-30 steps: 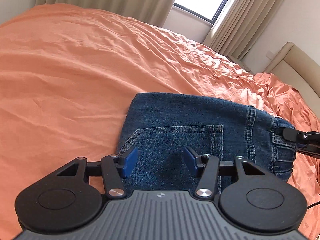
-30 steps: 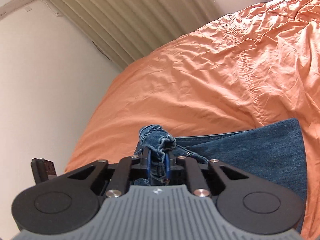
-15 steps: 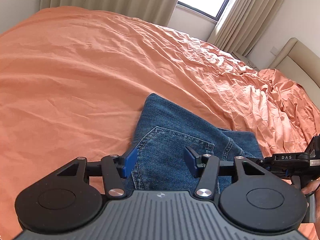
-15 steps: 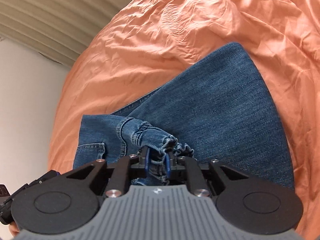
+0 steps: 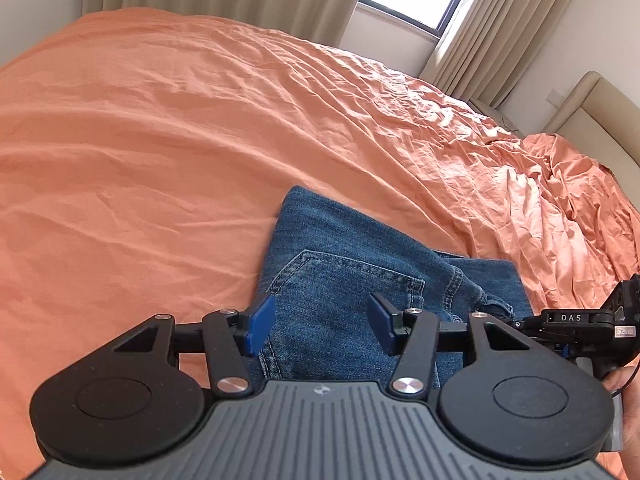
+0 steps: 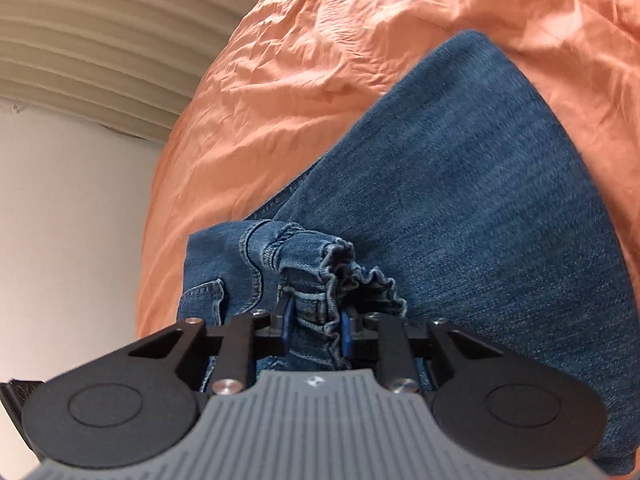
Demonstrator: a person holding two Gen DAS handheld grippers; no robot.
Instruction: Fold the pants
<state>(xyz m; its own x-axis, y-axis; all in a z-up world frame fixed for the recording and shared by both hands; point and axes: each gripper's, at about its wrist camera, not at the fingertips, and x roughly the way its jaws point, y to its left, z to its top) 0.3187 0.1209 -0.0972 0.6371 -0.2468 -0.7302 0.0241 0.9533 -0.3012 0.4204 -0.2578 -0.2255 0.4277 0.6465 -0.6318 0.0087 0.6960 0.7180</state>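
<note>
Fingers: your right gripper (image 6: 313,330) pinches the jeans (image 6: 480,200) waistband, left gripper (image 5: 320,326) spread, empty | jeans on bed (image 5: 160,140), legs running toward 1 o'clock | right nearer.

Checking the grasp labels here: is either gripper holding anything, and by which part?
The right gripper holds the jeans by the gathered elastic waistband, bunched between its fingers. The left gripper is open over the back pocket, holding nothing.
</note>
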